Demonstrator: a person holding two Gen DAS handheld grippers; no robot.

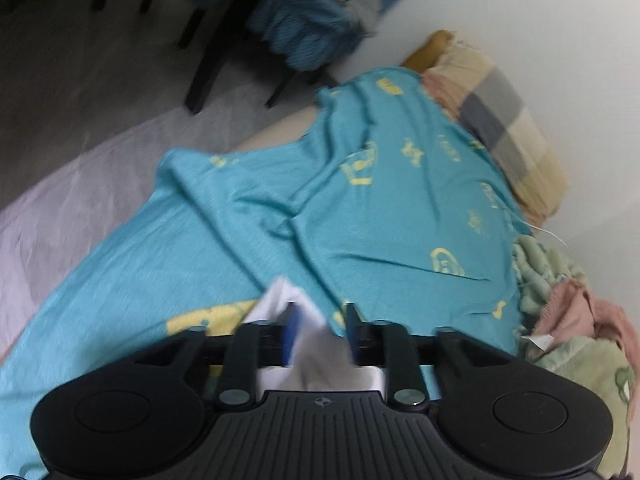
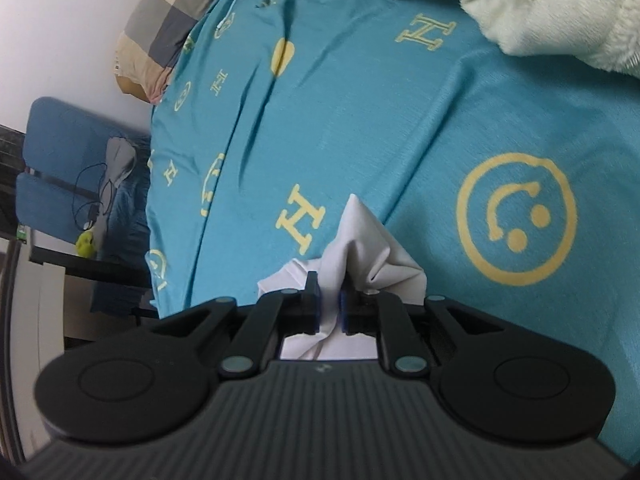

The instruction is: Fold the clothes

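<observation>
The white garment [image 2: 352, 248] is a thin, light, limp cloth; it bunches into sharp creases where it is pinched and should be expected to sag and drape wherever it is not supported. It appears neither fragile nor heavy, though the smooth weave may slide between the pads if the grip is shallow. It lies above the teal bedsheet [image 2: 400, 120], gathered at both tools. The right gripper [image 2: 330, 304] is clenched on a raised ridge of the white cloth, its jaws nearly together with fabric squeezed between them. The left gripper [image 1: 320, 328] has its jaws set wider, with the white garment [image 1: 304, 320] filling the gap; the view is blurred, so whether the pads actually clamp the cloth cannot be told. Hold is best taken at an edge or corner, one per tool, so that the cloth hangs flat between them; a grip on a mid-panel bunch will likely fold unevenly. Count: one white garment, two grippers, one teal bedsheet, one checked pillow [image 1: 504, 128], one pale fleece blanket [image 2: 552, 8], one blue chair [image 2: 68, 152], and a heap of pink and green cloth [image 1: 568, 312] of uncertain number.
</observation>
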